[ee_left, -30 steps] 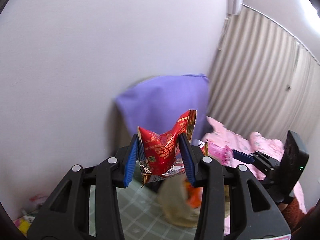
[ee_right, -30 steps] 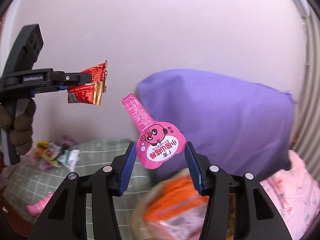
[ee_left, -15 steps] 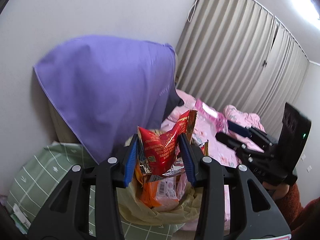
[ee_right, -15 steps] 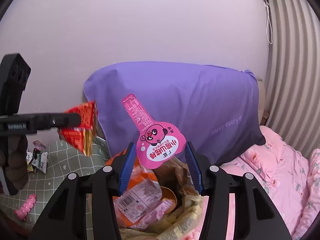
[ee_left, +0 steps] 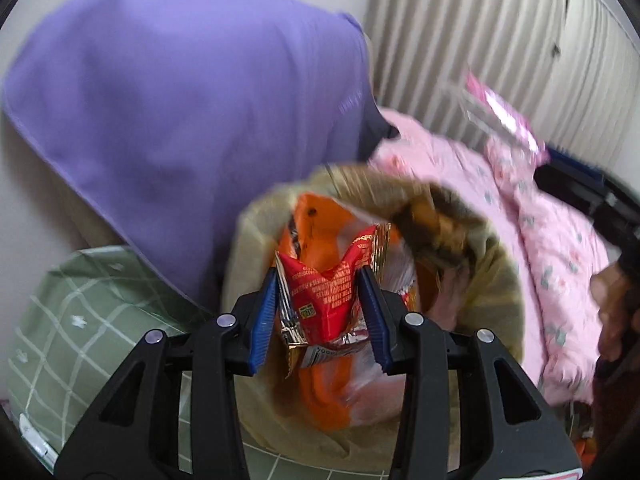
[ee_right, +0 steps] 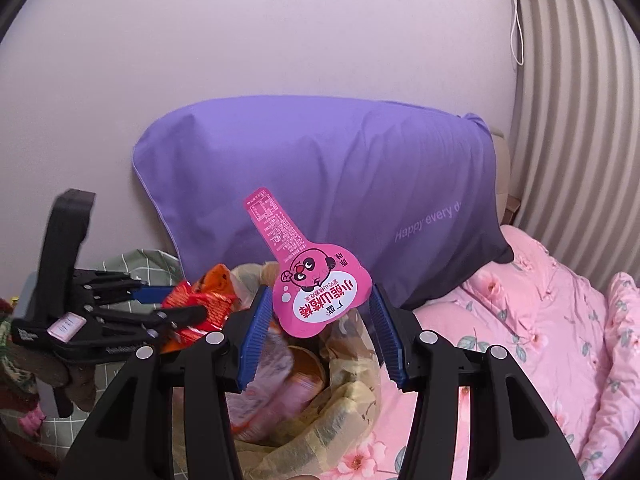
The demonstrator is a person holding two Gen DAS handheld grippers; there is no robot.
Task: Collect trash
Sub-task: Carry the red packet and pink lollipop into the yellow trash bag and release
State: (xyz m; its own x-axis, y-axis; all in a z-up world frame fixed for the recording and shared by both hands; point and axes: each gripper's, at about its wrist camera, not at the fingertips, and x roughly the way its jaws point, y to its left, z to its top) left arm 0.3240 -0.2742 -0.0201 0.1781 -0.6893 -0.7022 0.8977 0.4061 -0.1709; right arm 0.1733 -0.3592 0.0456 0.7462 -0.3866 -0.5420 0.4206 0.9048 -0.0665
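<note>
Presently I record my left gripper (ee_left: 322, 312) clamped on a red snack wrapper (ee_left: 324, 300), its blue pads (ee_left: 262, 320) pressed against the wrapper's two sides. The wrapper stands crumpled between the jaws, directly above the open mouth of a yellowish trash bag (ee_left: 496, 280). Inside that bag I see an orange packet (ee_left: 320, 220) and other packaging, blurred. The bag sits on a green checked cloth (ee_left: 80, 320), just in front of a purple pillow (ee_left: 180, 100) that leans against the wall.

My right gripper (ee_right: 322, 336) shows a pink lollipop-shaped wrapper (ee_right: 316, 296) standing up between its blue fingers (ee_right: 254, 340). The jaws stand at a moderate gap, and whether the pads actually pinch the wrapper's lower edge I cannot tell, since the contact is hidden. This wrapper hangs over the near rim of the same bag (ee_right: 348, 400).

From the right wrist view the left gripper (ee_right: 192, 312) reaches in from the left side, with the red wrapper (ee_right: 200, 308) over the bag's far edge. From the left wrist view the pink wrapper (ee_left: 504, 116) appears at upper right, blurred, over a pink floral quilt (ee_left: 552, 260). Pleated curtains (ee_right: 580, 120) hang behind the quilt.
</note>
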